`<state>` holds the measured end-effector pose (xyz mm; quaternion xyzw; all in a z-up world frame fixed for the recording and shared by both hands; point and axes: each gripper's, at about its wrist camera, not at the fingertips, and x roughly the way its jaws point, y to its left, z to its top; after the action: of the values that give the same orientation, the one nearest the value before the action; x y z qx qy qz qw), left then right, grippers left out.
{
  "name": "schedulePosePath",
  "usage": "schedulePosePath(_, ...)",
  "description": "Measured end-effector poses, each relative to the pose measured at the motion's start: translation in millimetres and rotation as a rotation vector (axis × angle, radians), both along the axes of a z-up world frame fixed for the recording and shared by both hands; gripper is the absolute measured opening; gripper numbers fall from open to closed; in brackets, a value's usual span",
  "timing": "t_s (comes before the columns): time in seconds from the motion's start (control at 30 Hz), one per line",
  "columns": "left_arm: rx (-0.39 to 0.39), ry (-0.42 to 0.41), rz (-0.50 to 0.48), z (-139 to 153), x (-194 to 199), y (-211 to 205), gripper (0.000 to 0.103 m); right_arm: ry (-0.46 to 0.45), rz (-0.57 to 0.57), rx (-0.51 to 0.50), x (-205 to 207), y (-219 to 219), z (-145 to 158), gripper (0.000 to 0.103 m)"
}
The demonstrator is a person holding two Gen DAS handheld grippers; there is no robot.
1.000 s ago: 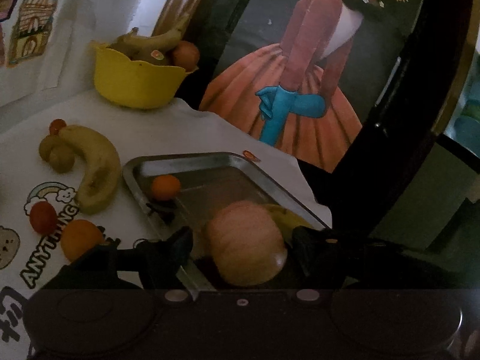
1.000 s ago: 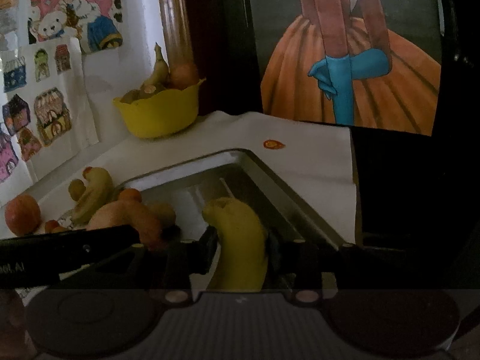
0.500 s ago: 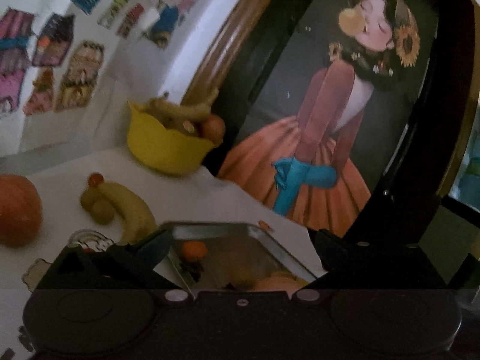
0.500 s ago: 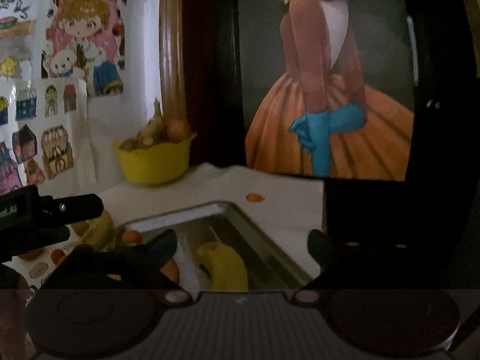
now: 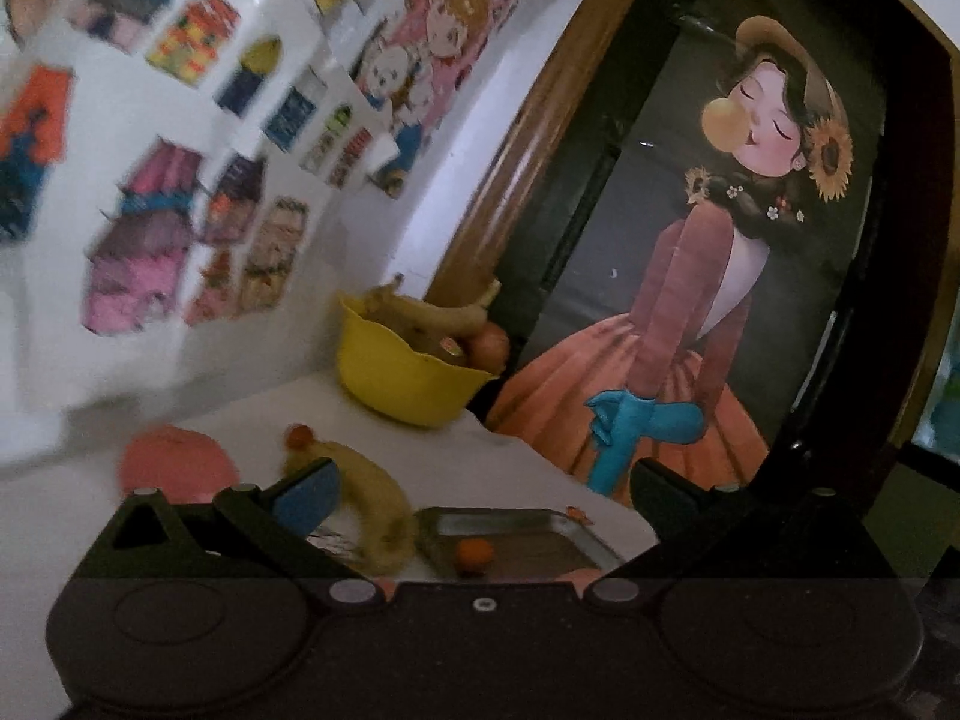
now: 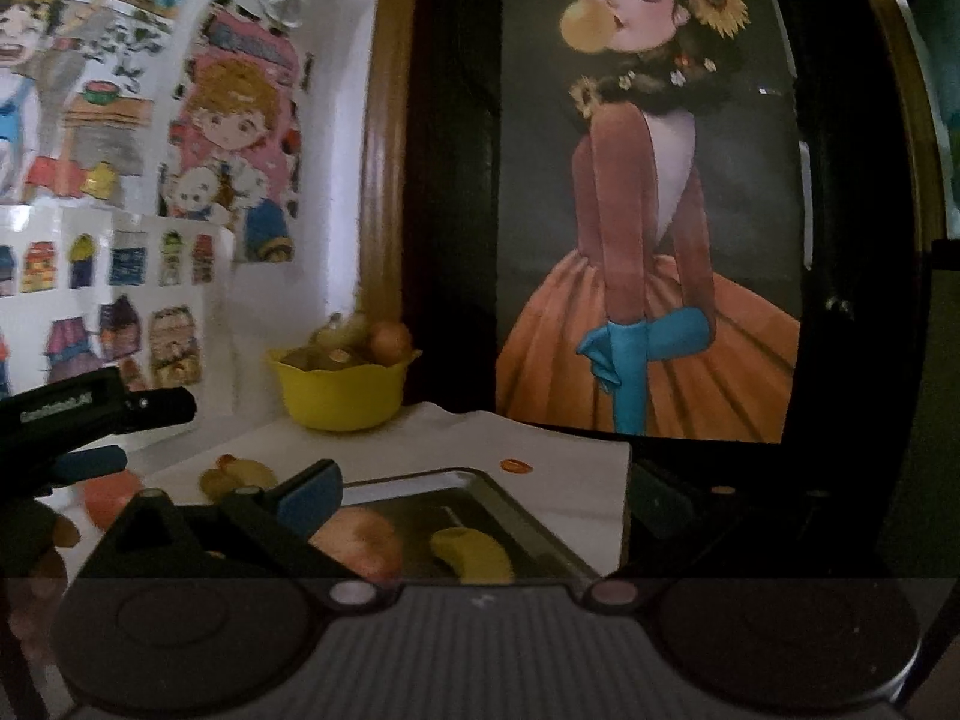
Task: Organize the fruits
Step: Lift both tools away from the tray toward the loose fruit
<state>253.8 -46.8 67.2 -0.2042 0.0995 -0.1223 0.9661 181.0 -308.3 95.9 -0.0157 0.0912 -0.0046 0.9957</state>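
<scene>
Fruits lie free of both tools: the left tool [image 5: 480, 495] and the right tool [image 6: 483, 495] each stand spread as wide as they go, having just been opening, and neither has anything between its fingers. In the right wrist view, low in the frame between the blue-padded finger [image 6: 309, 495] and its dark partner, a metal tray [image 6: 510, 495] sits on the white-covered desk [image 6: 558, 438]; in it lie a peach-coloured apple [image 6: 360, 543] at lower left and a yellow banana [image 6: 474, 552] at lower centre, the two just apart. The left wrist view shows the same tray [image 5: 552, 519] at bottom centre with a small orange fruit [image 5: 474, 553] inside near its left wall, and a sliver of the apple at the tray's bottom edge. Just left of the tray, on the desk, lies a second banana [image 5: 375, 510], blurred, with a small red fruit [image 5: 298, 435] at its far end and a large pinkish-orange round fruit [image 5: 174, 462] farther left. Beyond these, at mid-frame, a yellow bowl [image 5: 402, 381] stands near the desk's back edge, holding bananas and an orange-brown round fruit [image 5: 489, 343]; what else is in it is too dim to tell. Behind the bowl rises a framed painting [image 5: 690, 330] of a figure in an orange skirt, and the white wall [image 5: 198, 192] at upper left carries colourful stickers. At the left edge of the right wrist view, the left tool's dark body [image 6: 90, 414] juts in above the desk.
</scene>
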Motion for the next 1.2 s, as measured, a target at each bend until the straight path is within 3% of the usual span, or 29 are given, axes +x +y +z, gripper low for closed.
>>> schedulePosePath(0.23, 0.093, 0.036, 0.06, 4, -39, 54, 0.102, 0.02, 0.088, -0.032, -30, 42, 2, 0.103)
schedulePosePath(0.63, 0.236, 0.11, 0.118, -5, -86, 123, 0.102, 0.159, 0.242, -0.038, -41, 118, -31, 0.103)
schedulePosePath(0.97, 0.335, 0.232, 0.148, -24, -76, 132, 0.102, 0.354, 0.295, -0.099, -17, 159, -63, 0.103)
schedulePosePath(1.2, 0.359, 0.266, 0.143, -27, -61, 129, 0.102, 0.363, 0.31, -0.107, 0, 169, -63, 0.103)
